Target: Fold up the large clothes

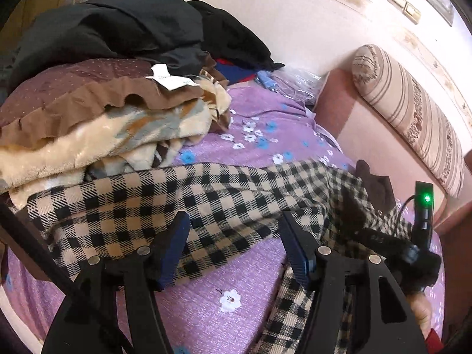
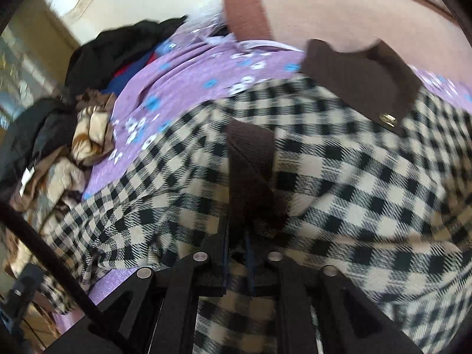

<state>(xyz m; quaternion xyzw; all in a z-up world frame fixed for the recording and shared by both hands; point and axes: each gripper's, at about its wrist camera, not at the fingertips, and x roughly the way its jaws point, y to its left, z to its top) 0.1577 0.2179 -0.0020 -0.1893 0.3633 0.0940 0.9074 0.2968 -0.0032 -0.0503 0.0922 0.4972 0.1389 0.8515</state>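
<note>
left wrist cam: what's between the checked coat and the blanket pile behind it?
Mostly bare purple flowered bedsheet, widening to the right. At the left, the checked coat runs right up against the blanket pile, with no gap. Left wrist view shows it.

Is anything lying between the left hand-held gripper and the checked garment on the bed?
Nothing visible does. The left hand-held gripper hangs open right over the checked garment, with only bare purple bedspread around that fold. The pile of folded blankets sits off to the side, behind the garment.
</note>
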